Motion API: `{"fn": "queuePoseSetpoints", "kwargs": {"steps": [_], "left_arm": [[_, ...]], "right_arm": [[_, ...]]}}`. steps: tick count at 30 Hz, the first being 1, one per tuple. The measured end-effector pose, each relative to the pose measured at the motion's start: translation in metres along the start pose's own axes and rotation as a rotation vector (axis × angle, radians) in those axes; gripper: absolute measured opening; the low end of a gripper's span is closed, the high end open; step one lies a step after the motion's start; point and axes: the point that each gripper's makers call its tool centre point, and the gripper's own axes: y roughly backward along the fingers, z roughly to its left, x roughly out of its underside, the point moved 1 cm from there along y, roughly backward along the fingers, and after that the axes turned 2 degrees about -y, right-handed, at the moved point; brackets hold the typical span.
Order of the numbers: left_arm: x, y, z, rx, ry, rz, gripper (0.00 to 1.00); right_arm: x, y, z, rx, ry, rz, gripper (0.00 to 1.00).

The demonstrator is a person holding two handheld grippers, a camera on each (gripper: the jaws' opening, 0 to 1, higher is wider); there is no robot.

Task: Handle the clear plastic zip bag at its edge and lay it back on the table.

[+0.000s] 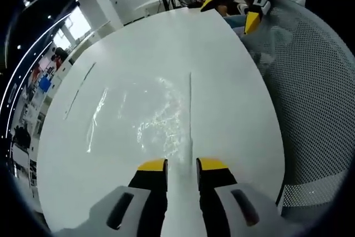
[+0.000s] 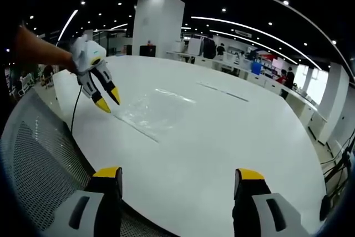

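My left gripper (image 1: 181, 166): grey plastic housings, black jaws, yellow tips. My right gripper (image 2: 180, 175) is the same build: grey bodies with dark slots, black jaws, yellow caps. A black cable (image 2: 74, 110) hangs off the left unit.

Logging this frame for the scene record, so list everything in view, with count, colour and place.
zip bag: one, clear, flat on the white table, one edge between the left tongs' tips.
table: one, white, large and rounded, under the bag.
mesh chair back: one, pale grey, at the table's near edge.
cable: one, dark, hanging from the left tongs.
pillar: one, white, beyond the table.
people: several, far off at background desks; details too small to tell.
left tongs: one, yellow tips, nearly closed at the bag's edge.
right tongs: one, yellow tips, spread wide above the table, holding nothing.
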Motion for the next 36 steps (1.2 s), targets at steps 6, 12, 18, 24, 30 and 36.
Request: {"fn": "queuePoseSetpoints", "kwargs": {"steps": [6, 12, 18, 24, 30, 36], "left_arm": [[0.003, -0.007, -0.002, 0.043, 0.046, 0.023, 0.18], [0.006, -0.014, 0.001, 0.067, 0.08, 0.044, 0.2], [0.005, -0.016, 0.002, 0.108, 0.123, 0.043, 0.15], [0.005, -0.017, 0.002, 0.139, 0.154, 0.037, 0.12], [0.004, -0.017, -0.001, 0.148, 0.137, 0.038, 0.08], [0.004, -0.016, -0.002, 0.138, 0.135, 0.042, 0.04]], "right_arm": [[0.0, 0.0, 0.0, 0.0, 0.0, 0.002, 0.82], [0.0, 0.0, 0.001, -0.001, 0.0, 0.005, 0.82], [0.0, 0.001, 0.001, 0.002, -0.002, 0.005, 0.82], [0.001, 0.0, 0.001, 0.0, -0.001, 0.007, 0.81], [0.001, 0.0, 0.0, 0.001, -0.003, 0.006, 0.81], [0.001, 0.0, 0.0, 0.004, 0.001, 0.007, 0.81]]}}
